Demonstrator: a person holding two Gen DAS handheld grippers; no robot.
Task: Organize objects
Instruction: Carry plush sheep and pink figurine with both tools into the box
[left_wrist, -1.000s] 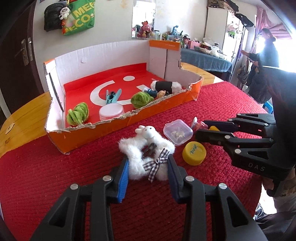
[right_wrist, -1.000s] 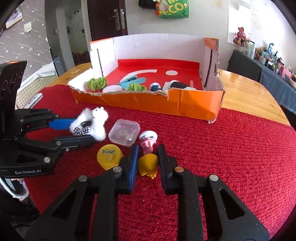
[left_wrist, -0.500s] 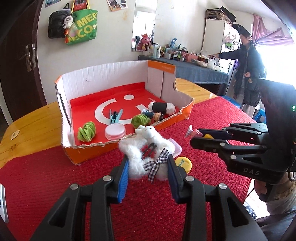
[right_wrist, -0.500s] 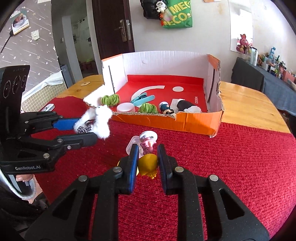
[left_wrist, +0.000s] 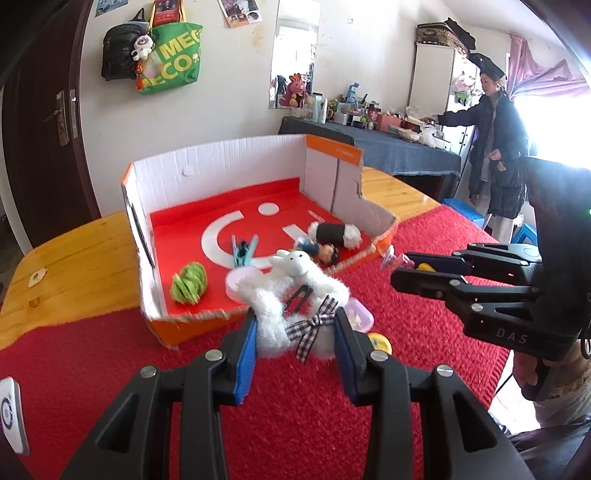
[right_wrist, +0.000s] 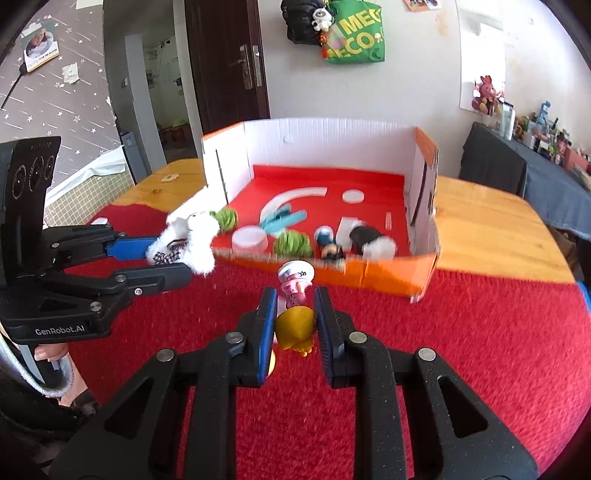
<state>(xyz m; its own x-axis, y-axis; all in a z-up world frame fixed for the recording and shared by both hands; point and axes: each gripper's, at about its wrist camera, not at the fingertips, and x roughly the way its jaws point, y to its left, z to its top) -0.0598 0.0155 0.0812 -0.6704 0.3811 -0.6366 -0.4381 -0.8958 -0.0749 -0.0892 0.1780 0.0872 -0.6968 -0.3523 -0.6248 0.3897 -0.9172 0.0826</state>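
Observation:
My left gripper (left_wrist: 295, 328) is shut on a white fluffy toy (left_wrist: 291, 295) with a checked bow, held in the air in front of the orange cardboard box (left_wrist: 192, 325). The same toy (right_wrist: 192, 236) shows in the right wrist view beside the box's left corner. My right gripper (right_wrist: 295, 314) is shut on a small yellow and pink figure with a white cap (right_wrist: 295, 291), lifted above the red cloth (right_wrist: 461, 350) near the box's front wall. In the box lie green pom-poms (left_wrist: 188, 282), a blue clip (left_wrist: 242, 251), a white lid (right_wrist: 249, 238) and a black and white toy (left_wrist: 334, 232).
A clear plastic case (left_wrist: 358, 314) and a yellow cap (left_wrist: 380, 341) lie on the red cloth under the fluffy toy. The wooden table (right_wrist: 491, 221) extends past the cloth. A person (left_wrist: 495, 147) stands at a cluttered side table at the far right.
Both grippers have risen with their toys, which now hang above the cloth. The case and cap stay on the cloth below. The box's inside shows more fully.

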